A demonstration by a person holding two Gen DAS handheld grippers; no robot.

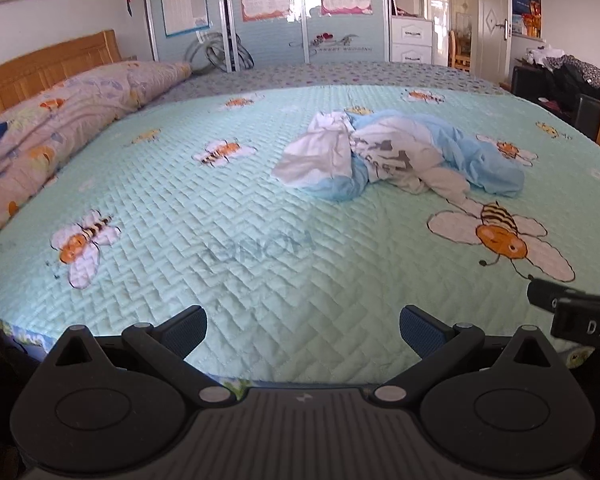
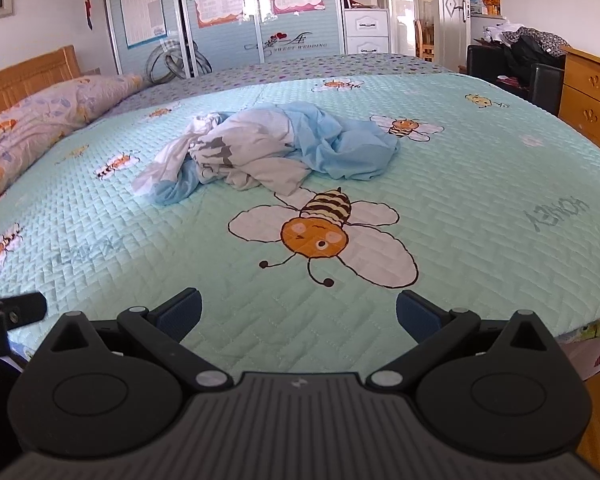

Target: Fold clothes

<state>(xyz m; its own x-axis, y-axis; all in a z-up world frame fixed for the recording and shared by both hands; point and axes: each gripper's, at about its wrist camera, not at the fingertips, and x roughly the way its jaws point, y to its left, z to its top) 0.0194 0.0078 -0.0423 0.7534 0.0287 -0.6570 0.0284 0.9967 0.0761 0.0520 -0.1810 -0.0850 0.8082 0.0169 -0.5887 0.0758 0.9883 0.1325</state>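
A crumpled pile of clothes (image 1: pixel 396 156) (image 2: pixel 260 148), white and light blue with grey print, lies in a heap on the mint bee-print bedspread (image 1: pixel 240 240) (image 2: pixel 480 184) near the bed's middle. My left gripper (image 1: pixel 302 332) hovers over the near edge of the bed, open, nothing between its blue pads, well short of the pile. My right gripper (image 2: pixel 298 316) is also open and empty, low over the near edge, with a large bee print between it and the pile. Part of the right gripper (image 1: pixel 580 312) shows at the left wrist view's right edge.
A folded floral quilt (image 1: pixel 52 132) (image 2: pixel 40 120) lies along the left by the wooden headboard (image 1: pixel 40 68). Sliding wardrobe doors (image 2: pixel 220 16) stand behind the bed. A wooden dresser (image 2: pixel 588 96) and a dark chair piled with clothes (image 2: pixel 516 60) stand at the right.
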